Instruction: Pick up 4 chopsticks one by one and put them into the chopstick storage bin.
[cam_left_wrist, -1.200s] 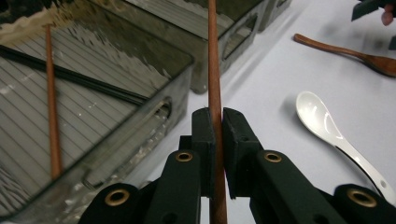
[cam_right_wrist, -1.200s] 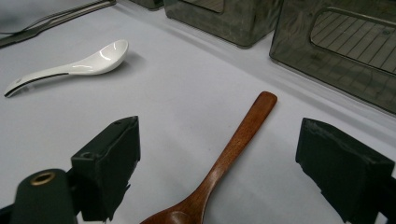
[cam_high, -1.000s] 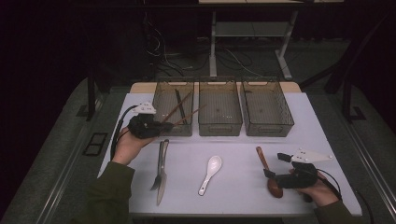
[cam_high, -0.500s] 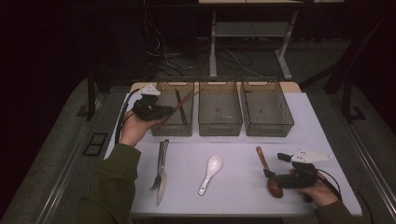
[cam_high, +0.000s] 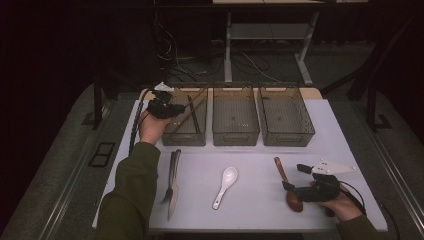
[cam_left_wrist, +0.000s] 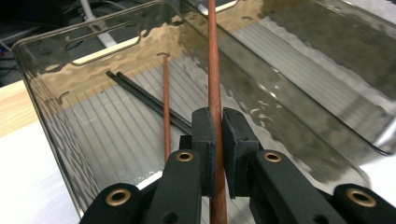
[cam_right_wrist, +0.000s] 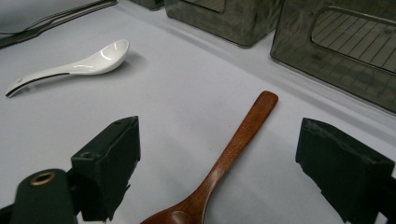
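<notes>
The left gripper (cam_left_wrist: 218, 140) pinches a brown chopstick (cam_left_wrist: 214, 56) between its jaws, holding it over the left bin (cam_high: 192, 136), where another brown chopstick (cam_left_wrist: 166, 102) and a black pair (cam_left_wrist: 140, 93) lie. The right gripper (cam_right_wrist: 233, 172) rests on the table (cam_high: 255, 170), jaws spread to either side of a wooden spoon (cam_right_wrist: 233, 144).

1. The table (cam_high: 250, 150) is plain pale grey-white.
2. The three bins (cam_high: 235, 127) are smoky grey see-through plastic with a ribbed, striped floor.
3. The chopstick (cam_left_wrist: 215, 70) in the left gripper (cam_left_wrist: 218, 140) is reddish brown; a second chopstick (cam_left_wrist: 166, 102) in the bin matches it.
4. The pair of chopsticks (cam_left_wrist: 140, 95) beside them is black.
5. The soup spoon (cam_right_wrist: 79, 67) is glossy white with a dark edge line.
6. The wooden spoon (cam_right_wrist: 229, 154) is warm brown.
7. Both grippers are black with brass-coloured rivets; the right gripper (cam_high: 295, 179) carries a pale grey plate.
8. The sleeve (cam_high: 130, 195) is olive green.
</notes>
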